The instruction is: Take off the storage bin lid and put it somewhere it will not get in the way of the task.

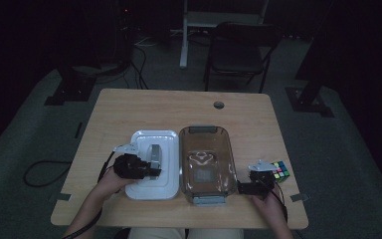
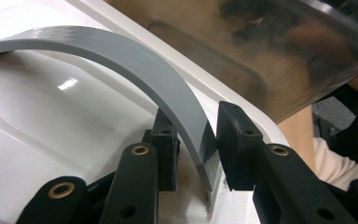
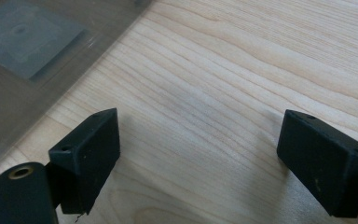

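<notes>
Your white lid (image 1: 151,167) lies flat on the bench, left of centre in the high view, a rounded rectangle with a shallow raised rim. Its grey handle (image 2: 135,60) arches up from the top in a smooth curved band, anchored at both ends. Just right of the lid sits the clear brownish box (image 1: 206,164), open side up, long edge beside long edge, with grey clips at its near and far ends.
</notes>
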`<state>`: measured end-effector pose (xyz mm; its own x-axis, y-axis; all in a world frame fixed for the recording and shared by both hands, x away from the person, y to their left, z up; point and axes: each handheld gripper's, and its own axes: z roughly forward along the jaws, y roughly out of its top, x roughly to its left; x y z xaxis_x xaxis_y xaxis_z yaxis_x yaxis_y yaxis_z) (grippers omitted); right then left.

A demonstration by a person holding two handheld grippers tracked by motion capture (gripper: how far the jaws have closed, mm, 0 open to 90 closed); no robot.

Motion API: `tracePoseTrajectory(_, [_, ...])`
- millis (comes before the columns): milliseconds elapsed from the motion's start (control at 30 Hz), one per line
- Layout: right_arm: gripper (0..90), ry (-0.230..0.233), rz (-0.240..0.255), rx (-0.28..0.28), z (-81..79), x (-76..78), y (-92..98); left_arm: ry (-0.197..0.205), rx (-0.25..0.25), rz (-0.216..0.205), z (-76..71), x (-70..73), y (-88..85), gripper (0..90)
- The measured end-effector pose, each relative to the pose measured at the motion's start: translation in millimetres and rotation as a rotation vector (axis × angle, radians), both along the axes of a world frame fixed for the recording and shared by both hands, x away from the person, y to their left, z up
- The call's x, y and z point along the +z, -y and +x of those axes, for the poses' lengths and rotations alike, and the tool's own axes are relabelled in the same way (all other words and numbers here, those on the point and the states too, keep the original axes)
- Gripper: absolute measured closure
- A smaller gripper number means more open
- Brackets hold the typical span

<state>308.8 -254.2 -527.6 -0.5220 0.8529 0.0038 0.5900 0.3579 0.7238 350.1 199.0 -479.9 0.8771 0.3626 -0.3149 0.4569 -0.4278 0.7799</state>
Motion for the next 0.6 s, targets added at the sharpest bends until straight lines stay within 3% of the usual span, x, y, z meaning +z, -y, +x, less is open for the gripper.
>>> tracePoseTrajectory(467, [13.0, 0.0, 0.0, 0.0, 0.0, 0.0, 0.0, -0.04, -0.007, 0.041, 10.5, -29.4, 11.8, 70.5])
tracePoseTrajectory(600, [13.0, 0.0, 0.0, 0.0, 0.0, 0.0, 0.0, -0.052, -0.009, 0.034, 11.9, -33.5, 14.3, 70.1])
